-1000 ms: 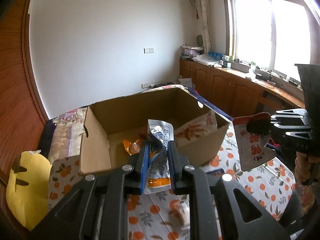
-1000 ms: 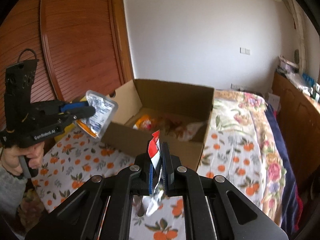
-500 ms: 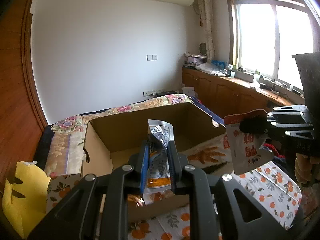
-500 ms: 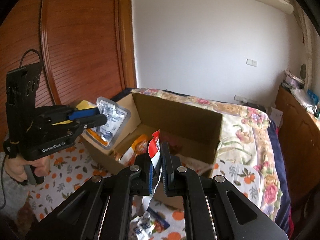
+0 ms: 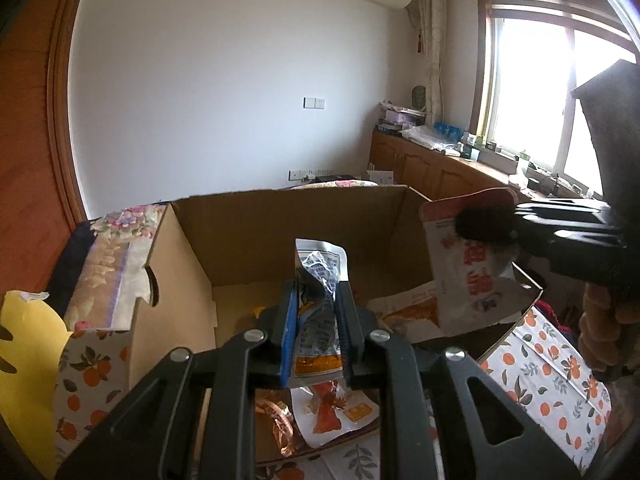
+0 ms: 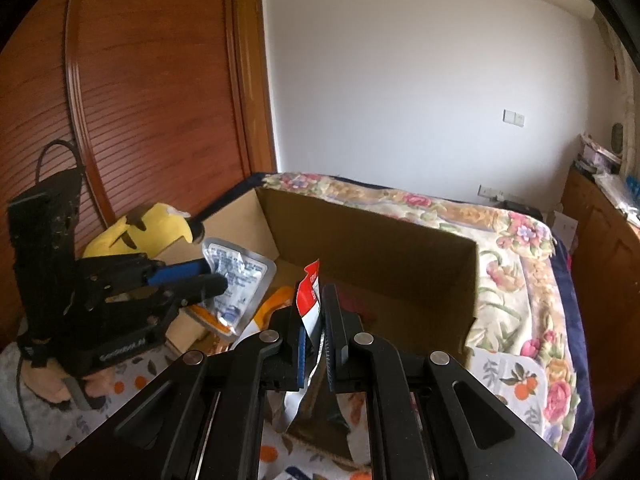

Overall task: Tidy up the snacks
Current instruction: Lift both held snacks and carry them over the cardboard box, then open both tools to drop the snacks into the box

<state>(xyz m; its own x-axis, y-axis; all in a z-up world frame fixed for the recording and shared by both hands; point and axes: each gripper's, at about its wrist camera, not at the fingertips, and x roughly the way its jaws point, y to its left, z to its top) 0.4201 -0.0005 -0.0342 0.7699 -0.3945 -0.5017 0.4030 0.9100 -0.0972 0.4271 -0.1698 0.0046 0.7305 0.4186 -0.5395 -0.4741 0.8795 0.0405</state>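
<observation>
An open cardboard box (image 5: 280, 220) stands on the bed, with several snack packets on its floor (image 5: 332, 412). My left gripper (image 5: 318, 304) is shut on a silver and orange snack packet (image 5: 320, 320), held over the box's near edge; it also shows in the right wrist view (image 6: 236, 276). My right gripper (image 6: 314, 308) is shut on a red and white snack packet (image 6: 311, 300), over the box's right side. That packet also shows in the left wrist view (image 5: 468, 276). The box also shows in the right wrist view (image 6: 380, 248).
A yellow plush toy (image 5: 24, 360) lies left of the box. The bed has an orange-print cloth (image 5: 552, 384) and a floral quilt (image 6: 516, 248). A wooden wardrobe (image 6: 140, 100) stands left, cabinets (image 5: 432, 172) under the window right.
Both grippers have moved forward with their packets, from in front of the box to over its opening. Both stay shut.
</observation>
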